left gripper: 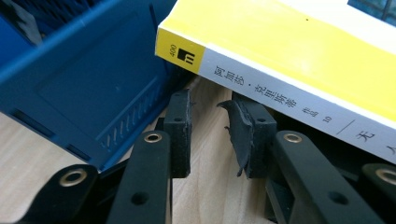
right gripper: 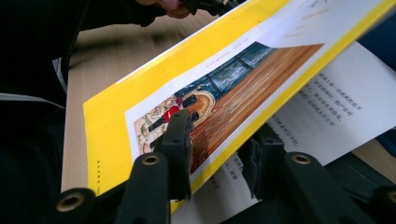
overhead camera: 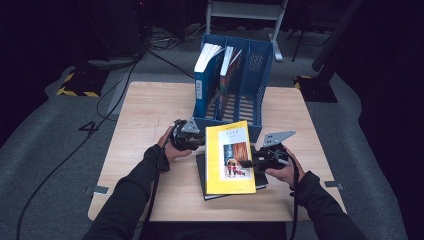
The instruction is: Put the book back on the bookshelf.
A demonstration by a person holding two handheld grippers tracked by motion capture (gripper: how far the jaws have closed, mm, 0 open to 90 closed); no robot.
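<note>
the yellow book (overhead camera: 229, 157) lies on a dark book (overhead camera: 202, 175) on the wooden table (overhead camera: 145, 115), just in front of the blue file rack (overhead camera: 250, 75). my left gripper view shows its spine (left gripper: 289, 98) — the number 400 and chinese lettering i cannot read. my left gripper (left gripper: 210, 135) has its jaws apart beneath that spine, nothing between the pads. my right gripper (right gripper: 217, 149) straddles the front cover's edge — whether the pads press on it i cannot tell. the right gripper view shows printed chinese text on the page (right gripper: 327, 116) beneath.
</note>
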